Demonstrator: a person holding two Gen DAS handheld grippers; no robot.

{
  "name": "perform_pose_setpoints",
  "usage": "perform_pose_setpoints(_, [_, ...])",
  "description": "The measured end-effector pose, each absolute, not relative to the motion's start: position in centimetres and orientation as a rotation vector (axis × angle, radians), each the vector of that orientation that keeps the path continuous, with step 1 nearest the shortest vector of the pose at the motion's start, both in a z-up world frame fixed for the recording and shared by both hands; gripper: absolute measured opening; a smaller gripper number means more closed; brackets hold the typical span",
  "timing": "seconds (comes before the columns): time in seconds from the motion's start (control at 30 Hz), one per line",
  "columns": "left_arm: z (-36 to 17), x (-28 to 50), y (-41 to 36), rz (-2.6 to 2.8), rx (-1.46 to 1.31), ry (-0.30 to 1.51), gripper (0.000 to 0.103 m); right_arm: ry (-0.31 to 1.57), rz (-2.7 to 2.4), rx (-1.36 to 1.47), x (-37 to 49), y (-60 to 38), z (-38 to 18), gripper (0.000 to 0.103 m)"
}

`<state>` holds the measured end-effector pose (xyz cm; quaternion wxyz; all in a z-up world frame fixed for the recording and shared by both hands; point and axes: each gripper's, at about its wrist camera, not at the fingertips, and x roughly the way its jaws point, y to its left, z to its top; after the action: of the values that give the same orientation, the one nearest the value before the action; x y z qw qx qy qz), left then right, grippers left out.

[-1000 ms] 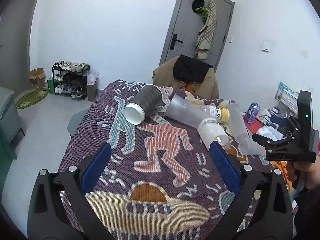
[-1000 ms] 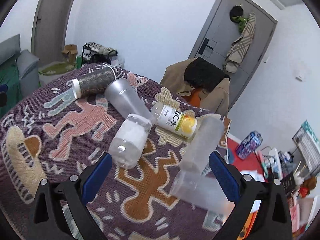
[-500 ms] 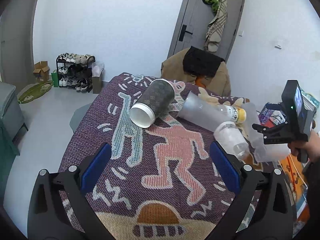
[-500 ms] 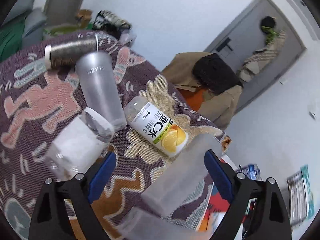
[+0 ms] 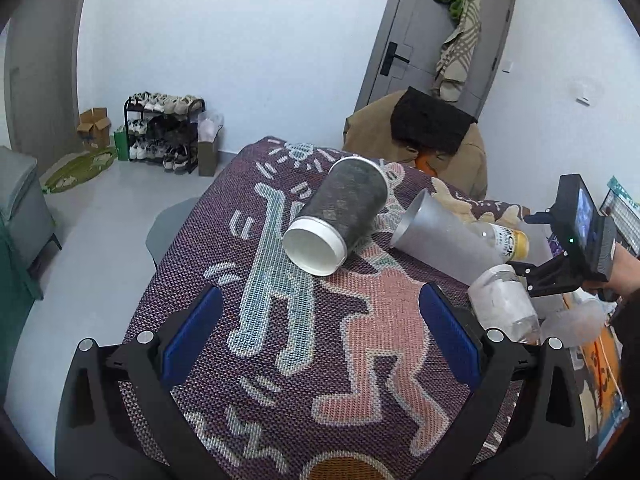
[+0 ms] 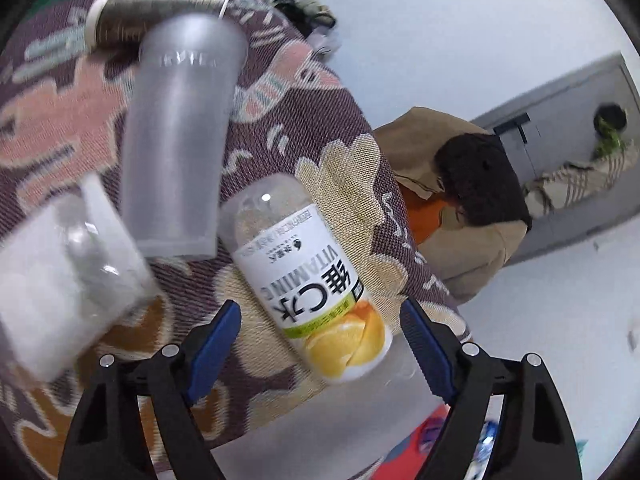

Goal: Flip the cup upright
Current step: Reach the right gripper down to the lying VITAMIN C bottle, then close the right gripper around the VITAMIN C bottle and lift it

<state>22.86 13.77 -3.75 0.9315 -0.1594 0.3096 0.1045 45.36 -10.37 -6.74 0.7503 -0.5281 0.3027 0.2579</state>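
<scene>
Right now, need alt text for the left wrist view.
A dark paper cup lies on its side on a patterned cloth, ahead of the open left gripper. To its right lie a frosted cup and a clear jar, with the right gripper at the frame's right edge.

walls: white | door: grey, scarf hung on it | floor: pale grey | shoe rack against wall | cardboard box beside it | tan chair behind bench
</scene>
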Motion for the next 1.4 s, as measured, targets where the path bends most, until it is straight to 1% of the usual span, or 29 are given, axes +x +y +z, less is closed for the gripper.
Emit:
perform_pose_setpoints(0.23, [-4.9,23.7,14.4,0.215,-0.339,0.657,0.098,0.682,0.579,-1.29,47.9,-9.5,-9.5,0.079])
perform_pose_setpoints(0.27, [-5.0,23.7,14.5,0.218,-0.34,0.658,0.098,0.683,0.579,-1.302,48.2,-9.5,-9.8,0.077])
perform_pose_setpoints(0.33, [-5.2,23.7,14.8,0.227,-0.344,0.663,0.098,0.692,0.574,-1.332,48.8,-9.3,-10.5,0.07])
perform_pose_setpoints(0.5, [-5.3,23.4,14.8,0.233,-0.345,0.665,0.098,0.659,0.588,-1.37,48.6,-8.8,-10.3,0.066])
perform_pose_setpoints(0.67, [-4.6,22.3,14.8,0.238,-0.346,0.648,0.097,0.602,0.601,-1.358,46.8,-9.3,-7.4,0.061])
perform_pose_setpoints(0.93, [-2.9,19.2,14.1,0.239,-0.347,0.614,0.097,0.569,0.667,-1.341,40.8,-10.8,-2.5,0.061])
perform_pose_setpoints(1.2, [-1.0,15.4,13.1,0.244,-0.338,0.576,0.098,0.577,0.883,-1.186,32.8,-12.1,2.7,0.061])
perform_pose_setpoints(1.4, [0.3,12.4,12.3,0.259,-0.326,0.548,0.098,0.582,1.045,-1.106,27.2,-12.4,4.3,0.061])
